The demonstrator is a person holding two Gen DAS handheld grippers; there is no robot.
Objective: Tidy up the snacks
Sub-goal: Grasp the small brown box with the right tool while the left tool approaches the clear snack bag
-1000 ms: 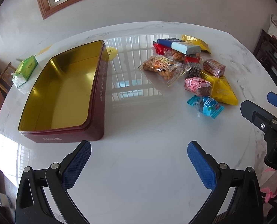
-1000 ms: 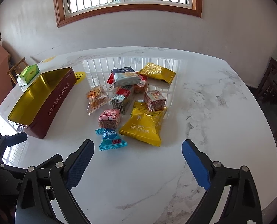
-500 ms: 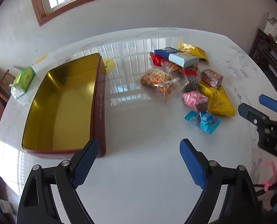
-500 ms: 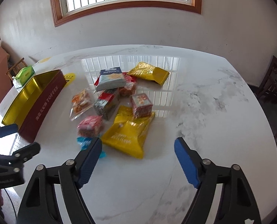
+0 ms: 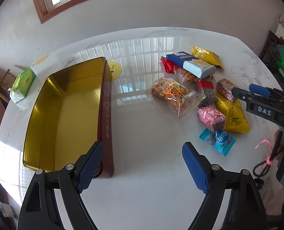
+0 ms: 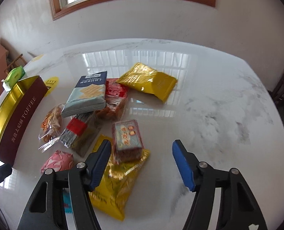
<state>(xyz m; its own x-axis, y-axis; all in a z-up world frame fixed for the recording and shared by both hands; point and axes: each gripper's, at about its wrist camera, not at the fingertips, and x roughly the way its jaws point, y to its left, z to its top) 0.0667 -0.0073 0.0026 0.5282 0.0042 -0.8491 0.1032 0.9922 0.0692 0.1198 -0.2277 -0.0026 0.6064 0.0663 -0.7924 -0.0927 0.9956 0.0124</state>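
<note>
At the left of the tabletop [image 5: 142,191] the toffee tin [image 5: 69,111] stands empty, and the left gripper [image 5: 142,164], its fingers closing with nothing between them, hovers by the tin's near corner. To the right lies the snack pile, where the right gripper [image 6: 142,163], fingers closing but not yet pressing, comes in over the small red-edged pack [image 6: 126,138] lying on the yellow bag [image 6: 115,187]. I would centre the fingers on that pack alone, clear of the bag beneath.

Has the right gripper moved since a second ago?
Yes. The right gripper has advanced over the snacks: the yellow packet now lies between its closing jaws, unpinched.
</note>
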